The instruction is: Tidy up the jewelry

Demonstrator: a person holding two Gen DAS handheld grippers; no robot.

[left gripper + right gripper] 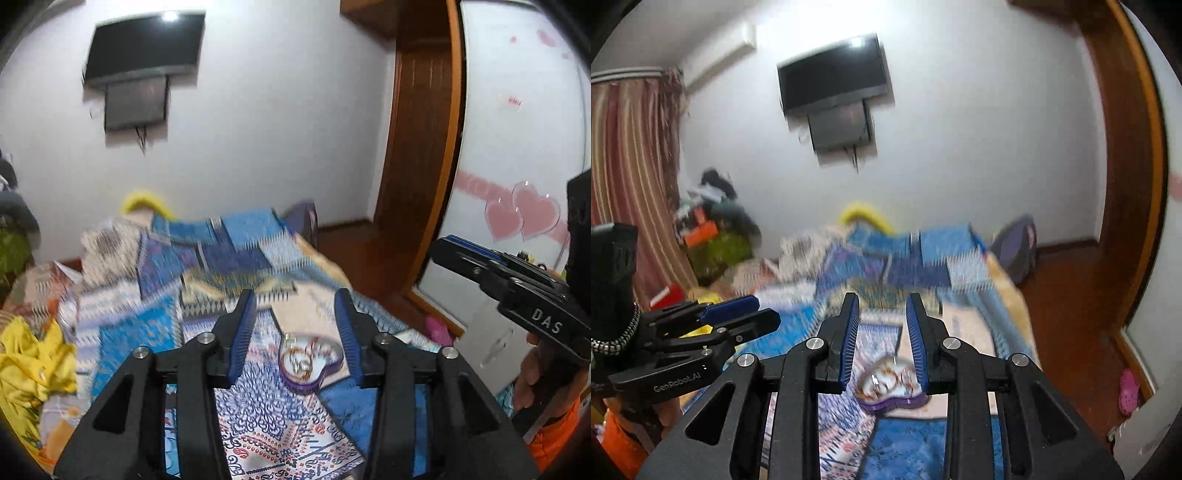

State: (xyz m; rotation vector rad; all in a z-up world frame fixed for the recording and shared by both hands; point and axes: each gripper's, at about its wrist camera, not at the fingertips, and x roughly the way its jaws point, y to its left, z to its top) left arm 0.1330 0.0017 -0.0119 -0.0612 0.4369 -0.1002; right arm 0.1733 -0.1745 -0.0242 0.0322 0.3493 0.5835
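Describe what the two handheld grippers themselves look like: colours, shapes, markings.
Both are matte black plastic frames with triangular cut-outs and round silver bolts. Each carries two long fingers lined with ribbed blue pads. The left gripper shows white "GenRobot.AI" lettering on its side in the right wrist view. The right gripper shows white "DAS" lettering in the left wrist view. The hand gripping it is bare, beside orange clothing.

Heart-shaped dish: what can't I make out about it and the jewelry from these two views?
- Left wrist: jewelry in the heart-shaped dish is blurred; pieces cannot be counted.
- Right wrist: the right tool finger covers the dish's right edge.
- Bedspread: motion blur; loose jewelry there would not show.
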